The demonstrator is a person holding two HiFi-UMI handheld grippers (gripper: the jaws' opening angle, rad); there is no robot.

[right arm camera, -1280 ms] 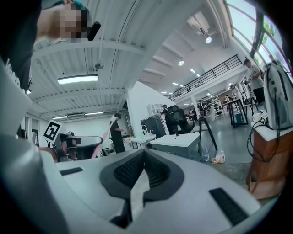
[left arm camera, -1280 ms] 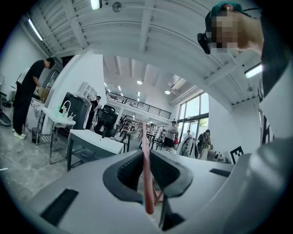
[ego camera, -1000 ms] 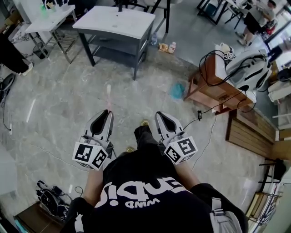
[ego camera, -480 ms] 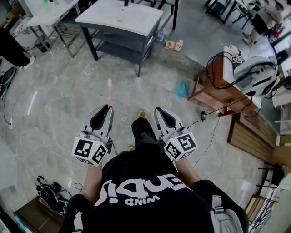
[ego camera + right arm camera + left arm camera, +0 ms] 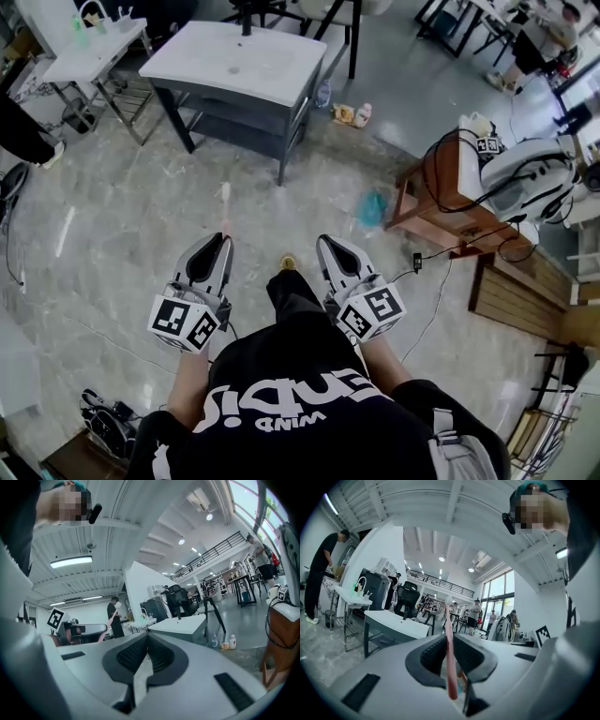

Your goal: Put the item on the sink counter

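- The grey marbled stone floor [image 5: 122, 216] takes up most of the head view. A wide stretch of it lies between the person and the goal, so I judge the carry is not yet finished. Its glossy finish could cost a footing.
- The white-topped sink counter on a dark grey frame [image 5: 234, 61] stands well apart, ahead and slightly left. The basin is sunk into its top. If the item is let go over the basin, or at the near edge, it would roll in or drop off.
- The brown wooden bench draped with black cables [image 5: 441, 202] sits to the right. One cable [image 5: 427, 281] trails across the floor near the person's path and could trip them.
- The left gripper [image 5: 223, 242] points roughly level. Its jaws are clamped on the item.
- The right gripper [image 5: 328, 244] has its jaws pressed together with nothing between them.
- The item is a slim pink toothbrush with a white head [image 5: 225, 208]. It is pinched near its tail end and sticks out well past the fingertips. With so much length beyond the pads [image 5: 429, 656], a jolt could make it pivot or slide out. The head could also knock the counter edge before the gripper gets there.
- Small bottles and wrappers [image 5: 356, 114] lie on the floor by the counter's right leg and could be kicked.
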